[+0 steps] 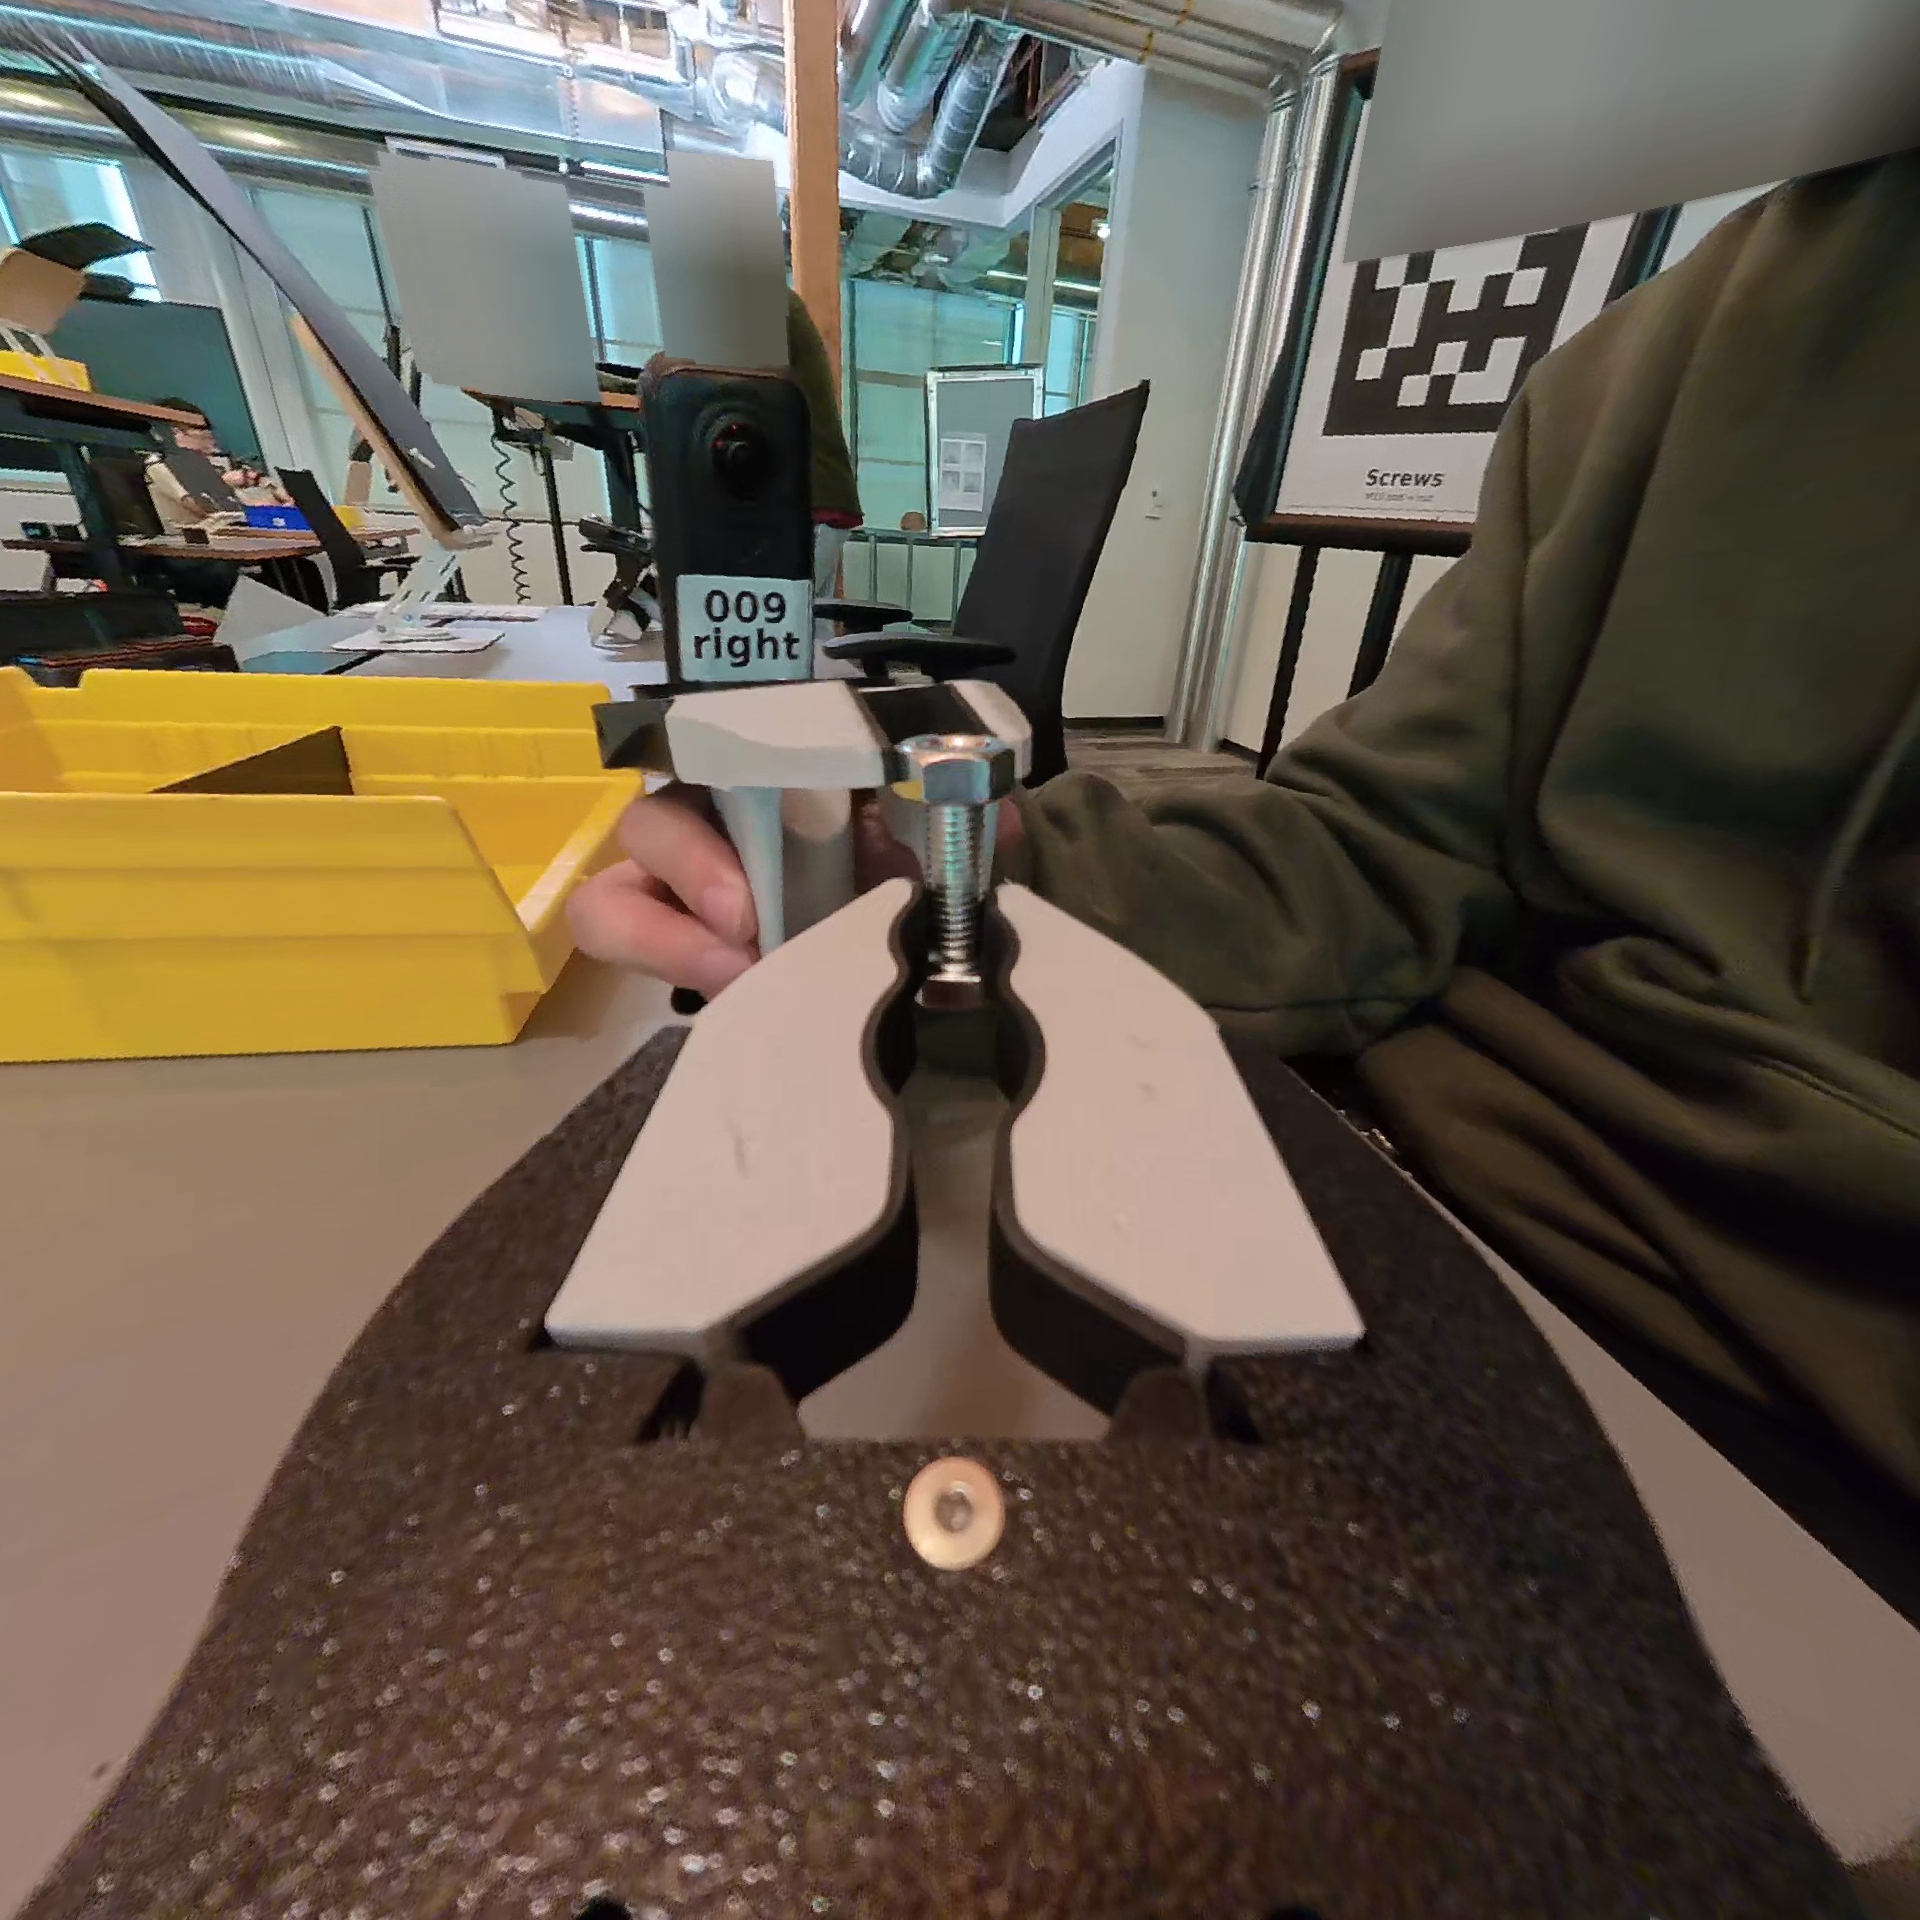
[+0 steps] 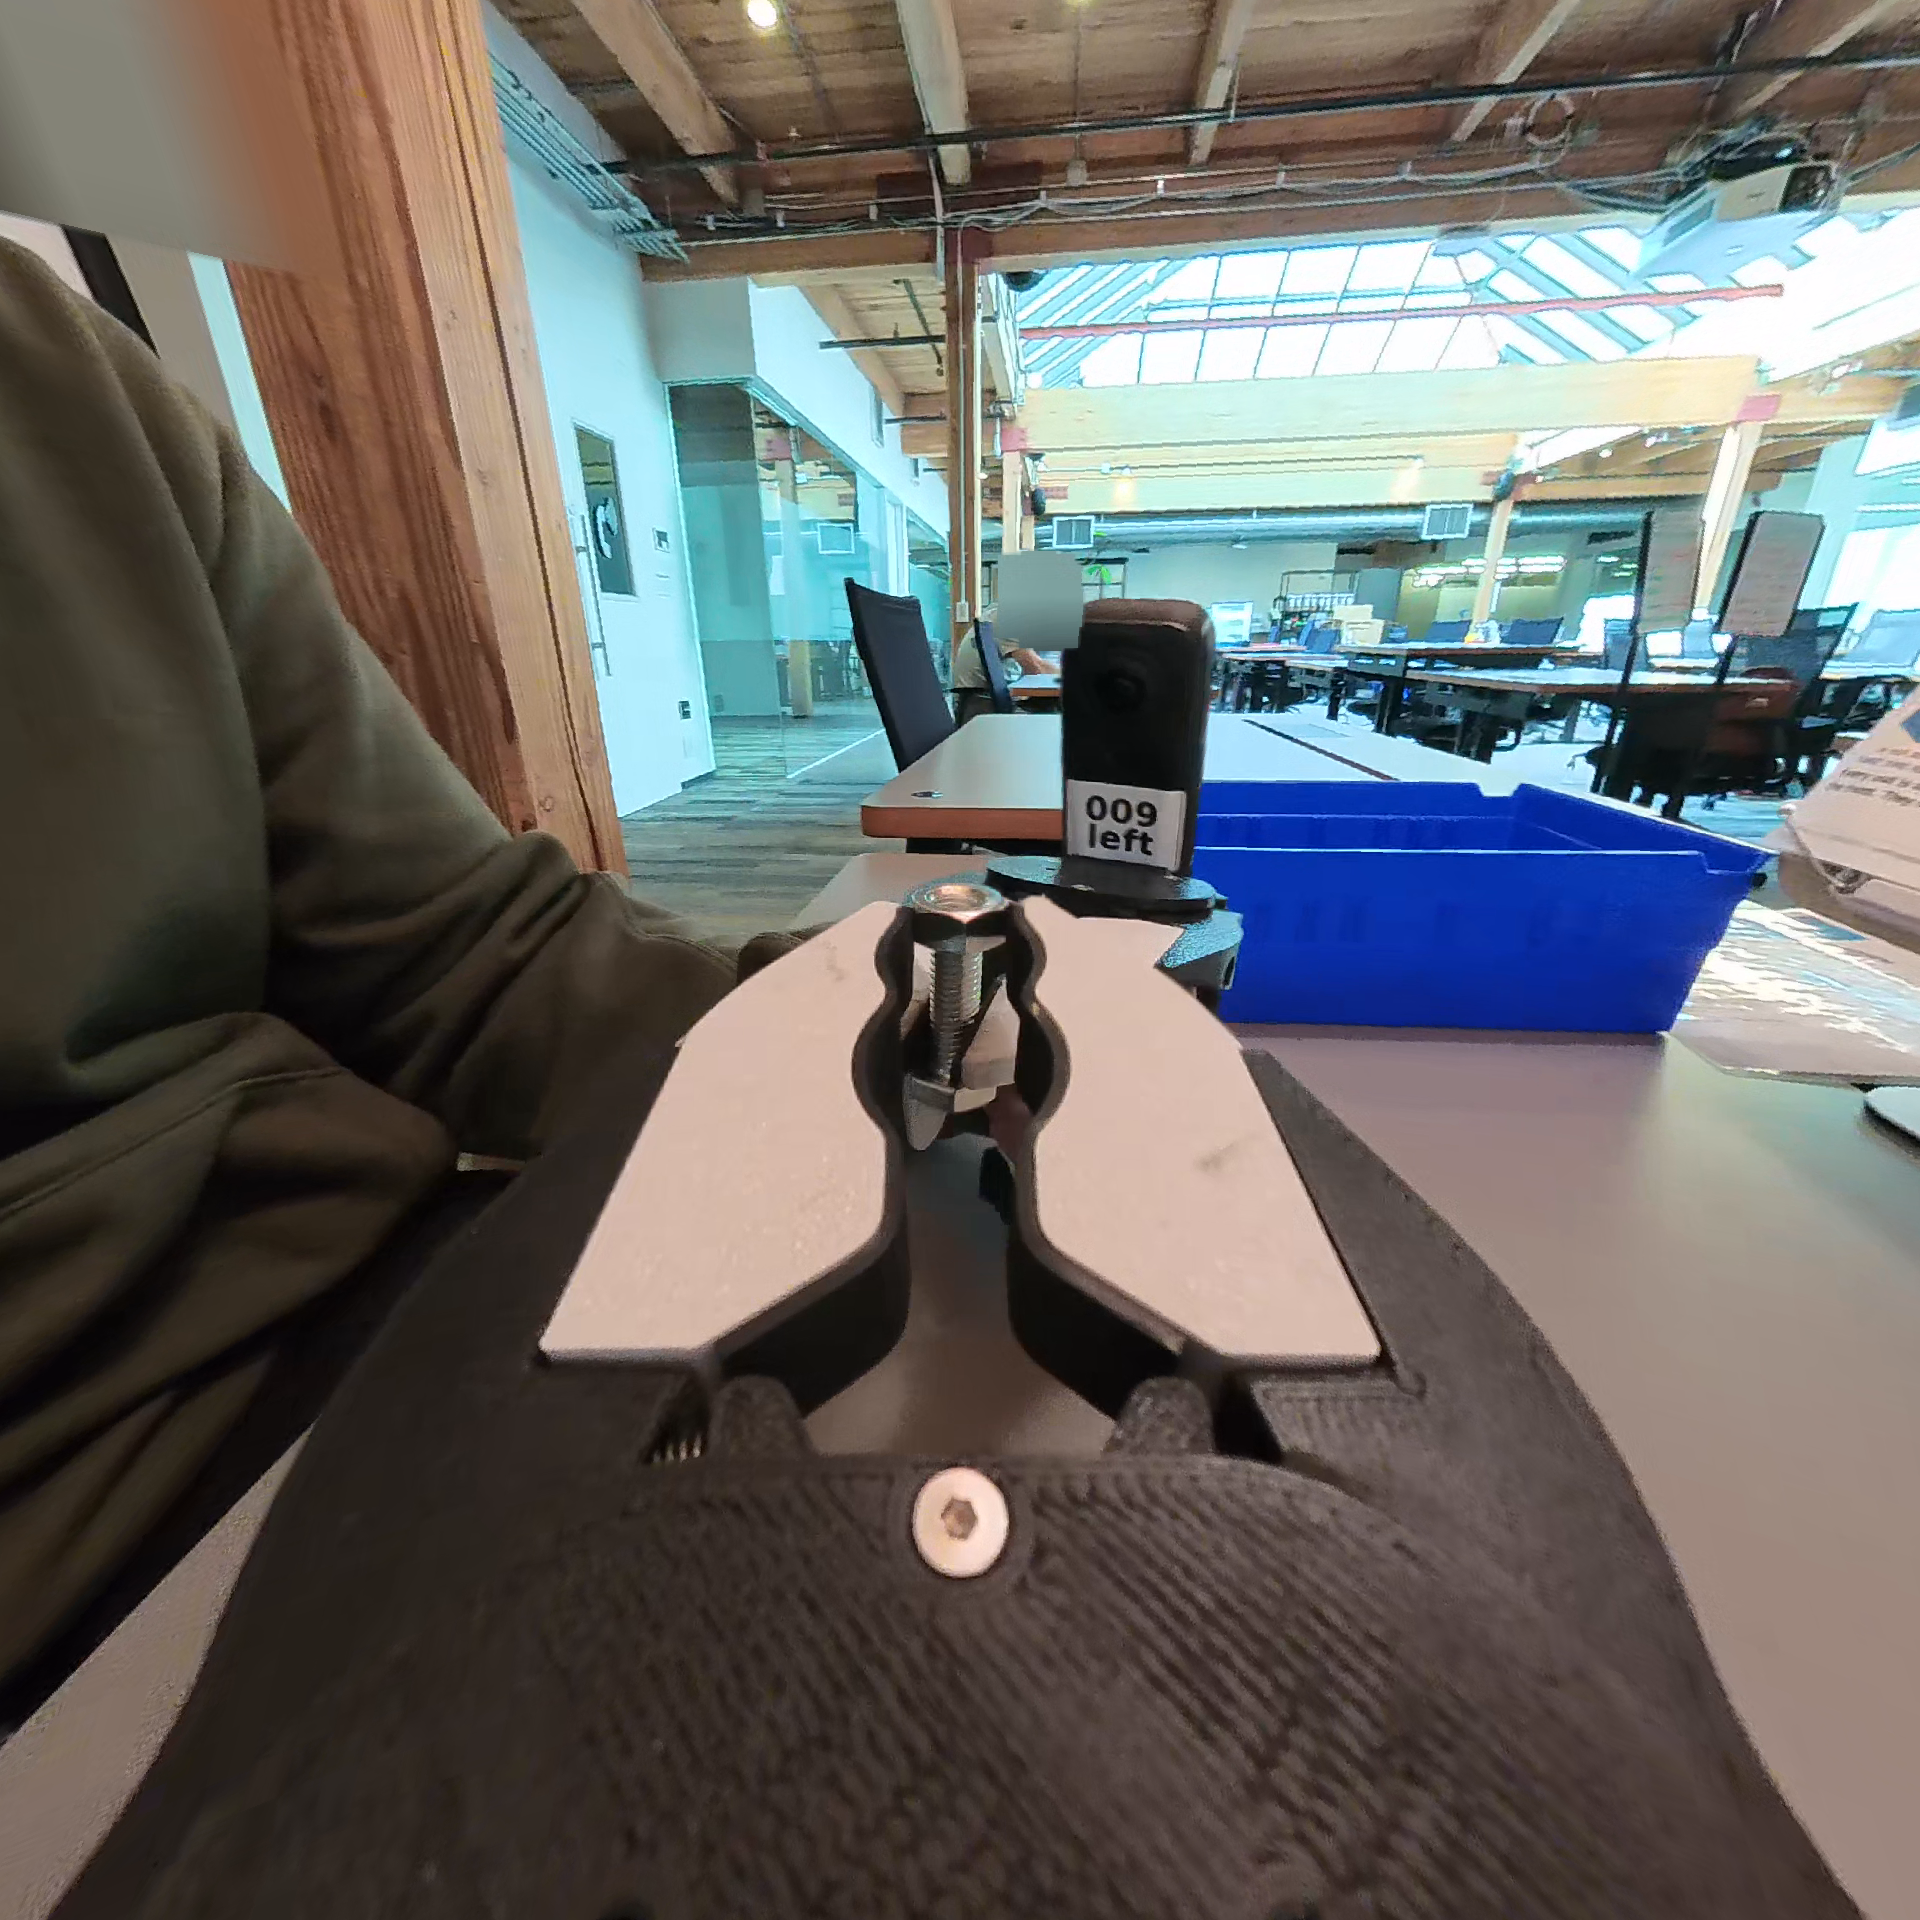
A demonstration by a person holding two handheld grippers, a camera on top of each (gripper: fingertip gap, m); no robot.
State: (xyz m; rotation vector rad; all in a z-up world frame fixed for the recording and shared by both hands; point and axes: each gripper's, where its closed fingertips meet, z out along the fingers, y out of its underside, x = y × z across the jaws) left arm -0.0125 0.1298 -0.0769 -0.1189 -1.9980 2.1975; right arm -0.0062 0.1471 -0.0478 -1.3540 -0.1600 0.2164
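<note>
A silver hex bolt (image 1: 945,831) stands upright between the two grippers, which face each other above the grey table (image 1: 208,1195). My left gripper (image 1: 951,925) is closed around the bolt's lower threads, where a silver nut (image 1: 951,992) sits in the fingers' notch. My right gripper (image 1: 925,743) is above it, shut on the bolt's hex head. In the right wrist view, my right gripper (image 2: 961,920) grips the bolt (image 2: 948,997) at its head. The nut (image 2: 925,1112) shows lower down on the threads, held by the left gripper (image 2: 971,1086).
A yellow bin (image 1: 260,883) stands on the table to the left in the left wrist view. A blue bin (image 2: 1455,914) stands behind the left gripper in the right wrist view, with papers (image 2: 1860,810) beside it. A person's olive sleeve (image 1: 1558,831) is close by. My two grippers' fingertips are within a few centimetres of each other.
</note>
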